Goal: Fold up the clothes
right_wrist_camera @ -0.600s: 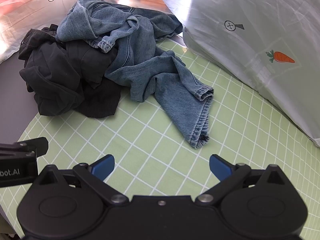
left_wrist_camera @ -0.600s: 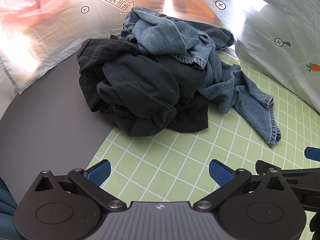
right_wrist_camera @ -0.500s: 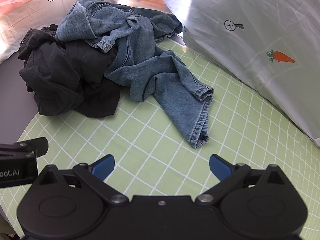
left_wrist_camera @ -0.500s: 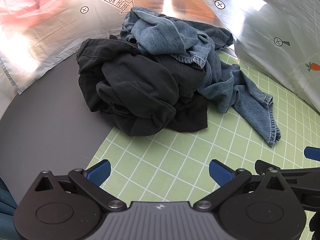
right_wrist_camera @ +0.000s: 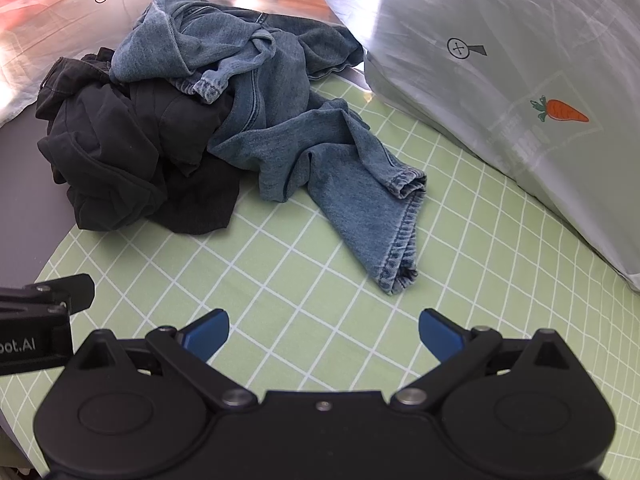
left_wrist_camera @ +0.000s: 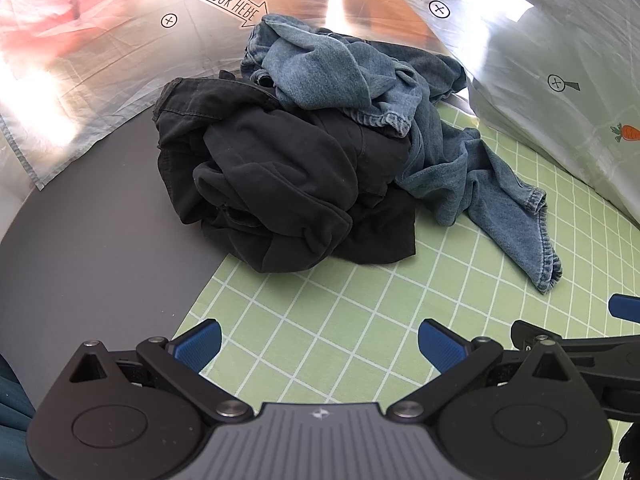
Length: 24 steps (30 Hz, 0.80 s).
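A crumpled black garment (left_wrist_camera: 276,184) (right_wrist_camera: 116,160) lies in a heap, half on the grey table and half on the green checked mat (left_wrist_camera: 340,328) (right_wrist_camera: 320,280). Blue jeans (left_wrist_camera: 360,88) (right_wrist_camera: 280,120) are piled behind and on top of it, with one leg stretched out to the right, cuff (right_wrist_camera: 400,272) on the mat. My left gripper (left_wrist_camera: 318,344) is open and empty, low over the mat in front of the black heap. My right gripper (right_wrist_camera: 322,332) is open and empty, just short of the jeans cuff.
Shiny plastic sheets with printed marks, a "look here" arrow (left_wrist_camera: 234,4) and a carrot picture (right_wrist_camera: 560,110), curve up behind and to the right of the clothes. Bare grey table (left_wrist_camera: 100,260) lies left of the mat. The right gripper's edge shows in the left wrist view (left_wrist_camera: 580,340).
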### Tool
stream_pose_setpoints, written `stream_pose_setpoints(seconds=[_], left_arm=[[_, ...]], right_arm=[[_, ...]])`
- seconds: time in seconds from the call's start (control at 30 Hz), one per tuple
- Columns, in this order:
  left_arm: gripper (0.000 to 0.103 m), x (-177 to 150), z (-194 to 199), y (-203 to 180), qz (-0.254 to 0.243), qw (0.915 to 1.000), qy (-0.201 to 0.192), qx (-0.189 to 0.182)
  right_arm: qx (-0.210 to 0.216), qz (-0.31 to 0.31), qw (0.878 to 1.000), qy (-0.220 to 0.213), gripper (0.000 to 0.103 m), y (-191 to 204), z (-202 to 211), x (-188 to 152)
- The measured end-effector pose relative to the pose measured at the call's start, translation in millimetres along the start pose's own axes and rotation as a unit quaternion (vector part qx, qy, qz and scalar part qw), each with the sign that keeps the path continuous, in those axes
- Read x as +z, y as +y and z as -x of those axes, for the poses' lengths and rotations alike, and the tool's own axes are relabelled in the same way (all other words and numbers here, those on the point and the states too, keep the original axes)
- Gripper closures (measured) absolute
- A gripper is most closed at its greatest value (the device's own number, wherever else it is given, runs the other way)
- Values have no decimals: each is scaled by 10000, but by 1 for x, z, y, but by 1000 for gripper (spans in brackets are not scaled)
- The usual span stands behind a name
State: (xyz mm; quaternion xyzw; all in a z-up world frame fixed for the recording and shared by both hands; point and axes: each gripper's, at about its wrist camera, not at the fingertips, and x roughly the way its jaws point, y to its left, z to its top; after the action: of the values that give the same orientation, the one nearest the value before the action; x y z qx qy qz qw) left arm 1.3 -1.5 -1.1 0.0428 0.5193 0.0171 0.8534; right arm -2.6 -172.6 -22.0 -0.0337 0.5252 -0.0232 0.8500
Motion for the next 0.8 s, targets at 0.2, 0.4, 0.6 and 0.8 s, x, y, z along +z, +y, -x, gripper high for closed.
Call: stream_pose_setpoints(seconds=[0.2, 0.4, 0.6, 0.8], left_arm=[[0, -1, 1, -1, -25, 10000, -10, -18], [0, -1, 2, -1, -67, 10000, -30, 6], [0, 0, 2, 0, -49, 10000, -28, 12], [0, 1, 2, 0, -62, 10000, -39, -1]], right_arm=[[18, -16, 10000, 6, 1, 0, 1, -1], [28, -16, 10000, 9, 1, 0, 1, -1], [21, -9, 10000, -17, 1, 1, 4, -1], [22, -10, 10000, -37, 1, -1, 5, 1]])
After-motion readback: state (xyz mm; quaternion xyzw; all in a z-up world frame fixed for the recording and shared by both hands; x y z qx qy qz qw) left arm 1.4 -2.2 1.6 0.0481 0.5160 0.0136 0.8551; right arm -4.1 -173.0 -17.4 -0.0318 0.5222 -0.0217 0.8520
